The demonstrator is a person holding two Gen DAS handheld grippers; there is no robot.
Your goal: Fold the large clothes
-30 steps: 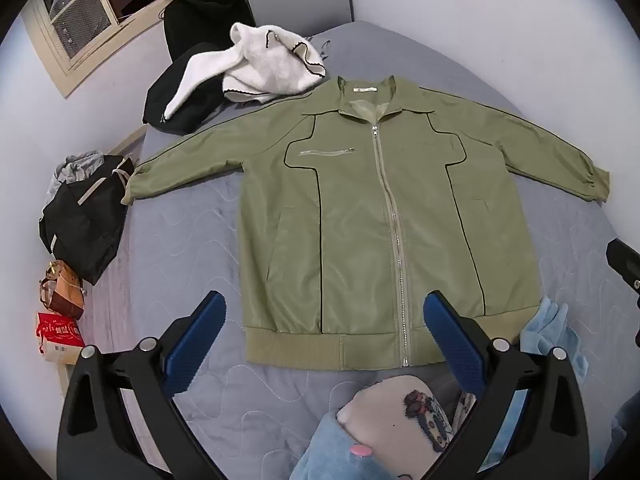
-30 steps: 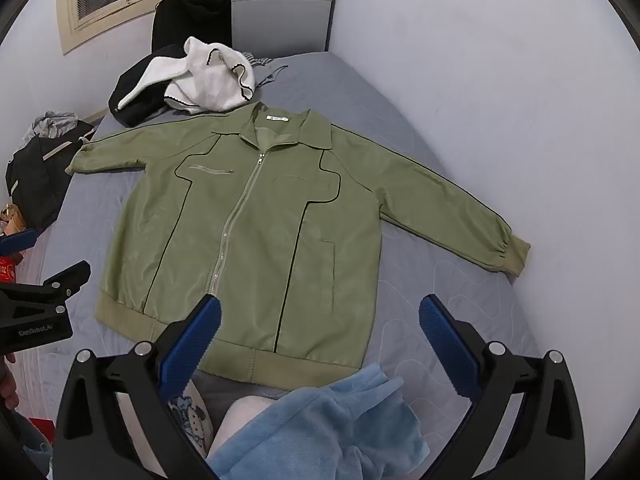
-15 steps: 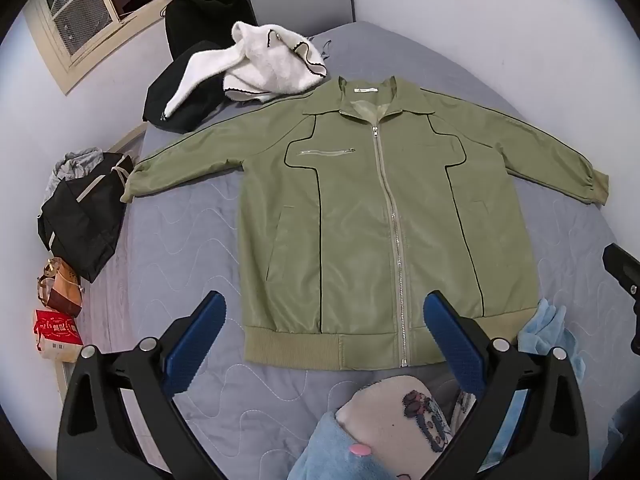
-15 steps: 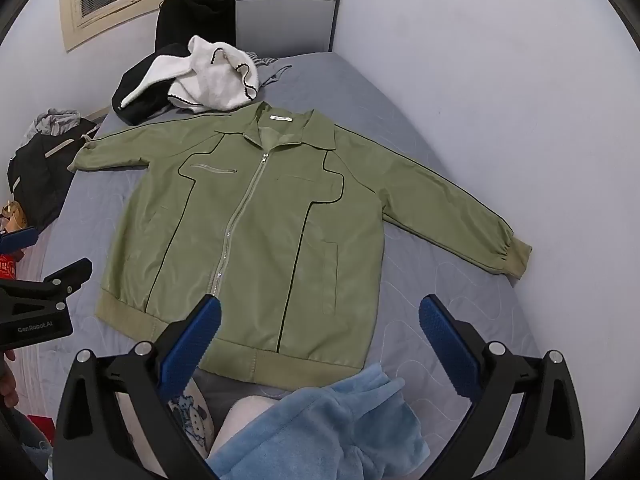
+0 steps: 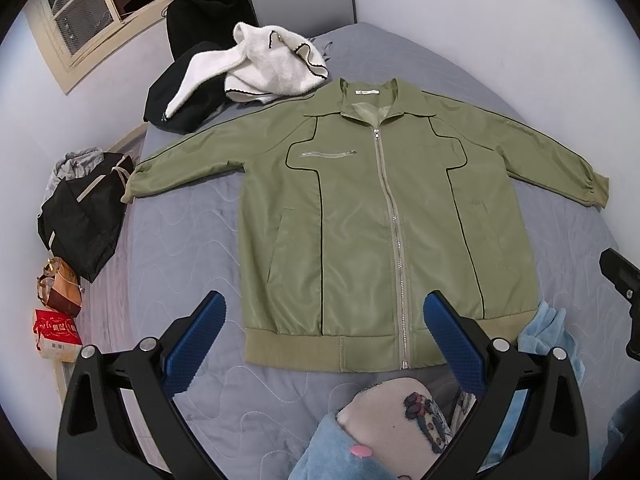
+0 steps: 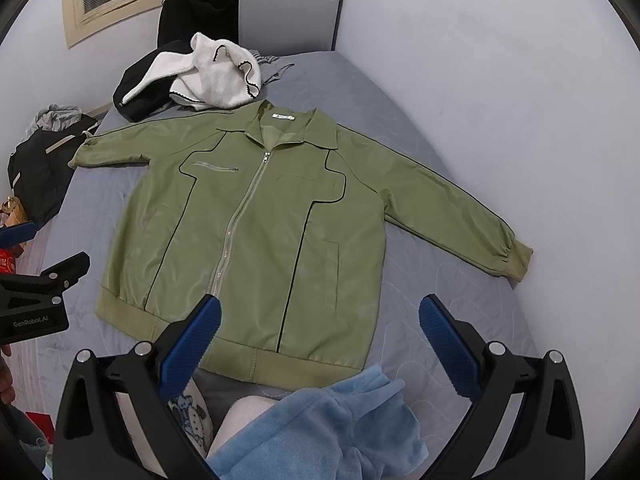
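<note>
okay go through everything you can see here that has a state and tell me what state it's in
Green jacket: spread flat on the bed, front up, sleeves out, not yet folded.
Jacket zipper: closed nearly to the collar.
Chest pocket zipper: closed.
White fleece: crumpled.
Left gripper: open, empty.
Right gripper: open, empty.

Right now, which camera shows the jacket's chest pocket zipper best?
The left wrist view: the pocket zipper on the jacket lies nearly level and facing the lens. The right wrist view shows it too, but slanted and further off to the side.
</note>
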